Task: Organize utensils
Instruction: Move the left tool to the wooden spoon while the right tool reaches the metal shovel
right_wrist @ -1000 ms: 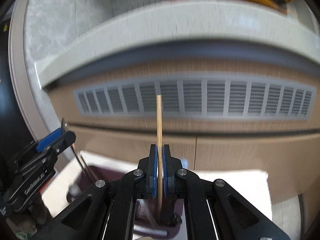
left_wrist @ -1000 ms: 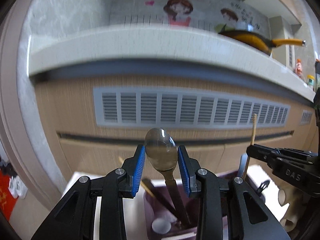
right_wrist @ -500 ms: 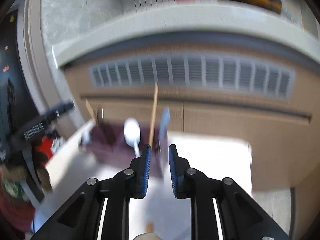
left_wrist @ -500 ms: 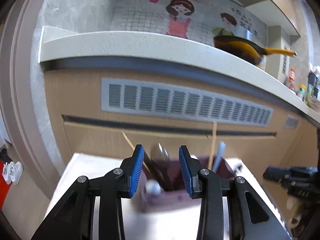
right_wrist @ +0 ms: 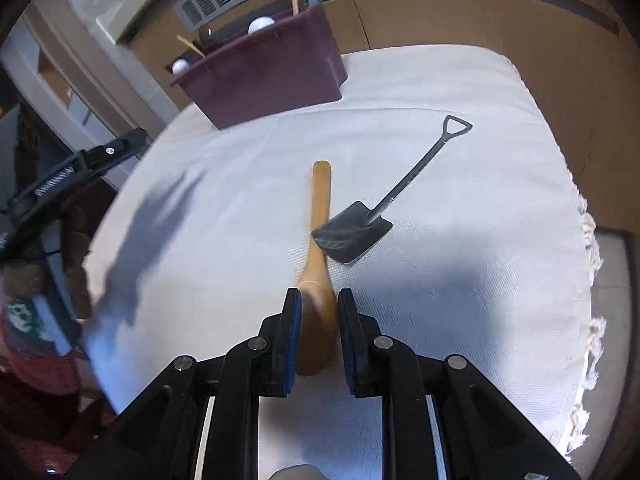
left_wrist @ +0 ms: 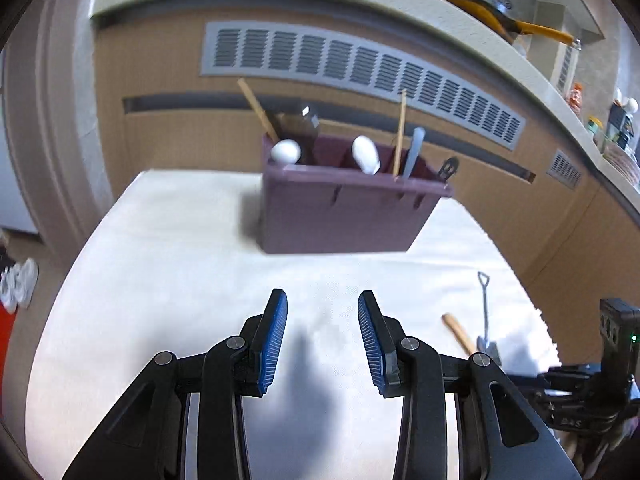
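Jaws of the right gripper stand narrowly apart around the wooden spoon lying beside the shovel spoon, while the left gripper gapes wide, empty, facing the purple caddy.

Both grippers – the left gripper and the right gripper – have matte black linkages, silver screws and ribbed blue pads.

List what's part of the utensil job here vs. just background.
Job: purple caddy, wooden spoon, small shovel spoon, chopstick, right hand-held gripper, left hand-held gripper.
Background: yellow pan, vent grille, shoes.
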